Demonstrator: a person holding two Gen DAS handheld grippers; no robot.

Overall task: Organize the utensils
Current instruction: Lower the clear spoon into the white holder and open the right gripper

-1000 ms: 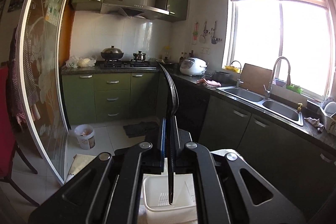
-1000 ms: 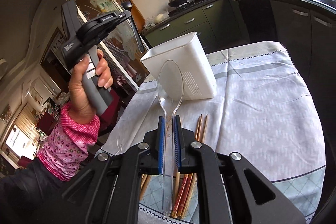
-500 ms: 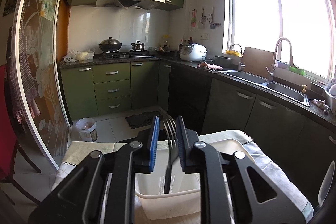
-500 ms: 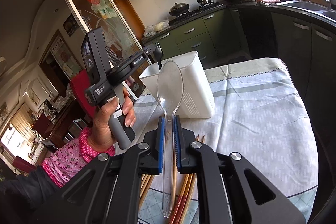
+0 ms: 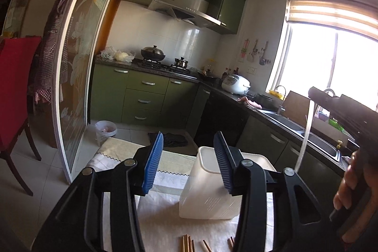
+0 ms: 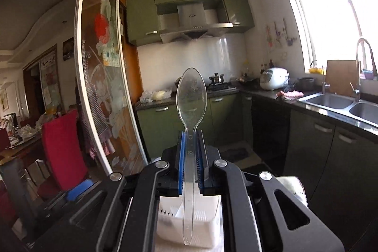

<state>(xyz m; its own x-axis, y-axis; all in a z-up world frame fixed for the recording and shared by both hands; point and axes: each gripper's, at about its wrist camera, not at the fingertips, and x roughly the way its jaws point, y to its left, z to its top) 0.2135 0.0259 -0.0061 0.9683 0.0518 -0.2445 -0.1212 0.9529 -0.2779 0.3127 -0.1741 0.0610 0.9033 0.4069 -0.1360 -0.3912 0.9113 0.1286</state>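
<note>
The right hand-held gripper (image 6: 190, 163) is clamped on the clear plastic spoon (image 6: 191, 96) at its handle's neck — light, stiff, slick — poised above the white plastic holder (image 6: 189, 226). The left hand-held gripper (image 5: 189, 164) is opening, nothing between its jaws.

Surface (image 5: 165, 209) covered by pale cloth with zigzag-stitched edge. White plastic container (image 5: 208, 193) stands upright on cloth. Several wooden chopsticks (image 5: 187, 243) lie on cloth at near edge, apart from container.
</note>
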